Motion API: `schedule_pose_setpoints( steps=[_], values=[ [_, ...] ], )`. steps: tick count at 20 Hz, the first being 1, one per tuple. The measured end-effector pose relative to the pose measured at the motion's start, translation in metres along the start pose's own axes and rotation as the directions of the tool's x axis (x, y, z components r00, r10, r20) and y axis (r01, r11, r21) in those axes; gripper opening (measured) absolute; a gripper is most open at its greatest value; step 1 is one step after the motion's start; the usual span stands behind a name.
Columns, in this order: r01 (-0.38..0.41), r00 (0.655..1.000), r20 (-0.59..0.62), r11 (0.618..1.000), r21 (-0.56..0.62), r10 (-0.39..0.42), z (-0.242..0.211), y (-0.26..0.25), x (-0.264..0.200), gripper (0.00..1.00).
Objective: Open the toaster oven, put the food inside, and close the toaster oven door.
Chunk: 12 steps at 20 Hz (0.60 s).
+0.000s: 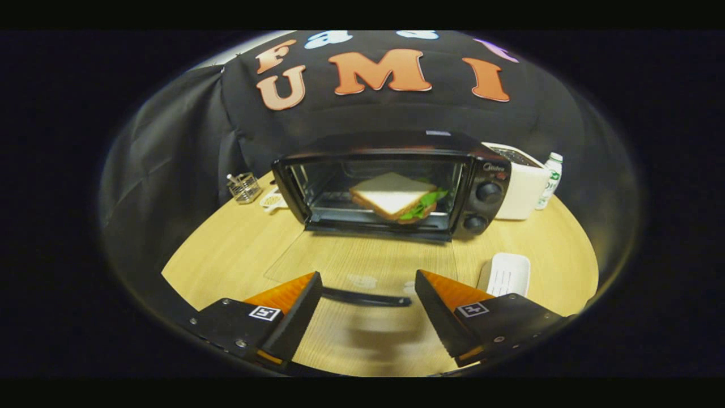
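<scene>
The tool (367,294) sits nearest, its two fingers spread wide apart and clamped on nothing. Between the fingertips, just ahead of them, runs the dark handle (367,298) of the oven door (362,258). The door is folded down flat toward the tool; its glass lets the wood grain of the counter (226,249) show through, and its near edge lies level with the fingertips. Neither finger touches the handle as far as can be told; the handle is a little blurred.

At about 2 o'clock from the right finger, just beside it, a white ribbed dish (506,274) rests on the counter, close to the door's right edge. To the left of the door the counter is bare wood out to its rounded rim.

Beyond the door, at 12 o'clock, the toaster oven (487,170) stands open. The sandwich (391,195) lies inside on the rack, white bread on top with green leaves poking out on its right side, well within the opening's frame. Two knobs sit on the oven's right panel.

At 1 o'clock, touching or just beside the oven, is a white appliance (524,190), with a small white bottle (550,178) next to it. At 11 o'clock, left of the oven, a small wire basket (244,187) stands near a white item (273,199). Black cloth (170,147) drapes behind the counter.
</scene>
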State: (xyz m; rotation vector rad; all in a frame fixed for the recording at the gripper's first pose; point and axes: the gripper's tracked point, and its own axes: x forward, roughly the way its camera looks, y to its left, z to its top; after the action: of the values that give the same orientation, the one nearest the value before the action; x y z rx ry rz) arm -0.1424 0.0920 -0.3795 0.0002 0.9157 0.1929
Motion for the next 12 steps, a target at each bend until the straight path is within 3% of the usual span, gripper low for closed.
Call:
schedule_pose_setpoints(
  steps=[6, 12],
  values=[
    [-0.003, 0.981, -0.196, 1.000, 0.000, 0.003, -0.070, 0.004, 0.021, 0.97],
    [0.066, 0.957, -0.285, 0.996, 0.058, -0.047, -0.078, -0.017, 0.052, 0.97]
  ],
)
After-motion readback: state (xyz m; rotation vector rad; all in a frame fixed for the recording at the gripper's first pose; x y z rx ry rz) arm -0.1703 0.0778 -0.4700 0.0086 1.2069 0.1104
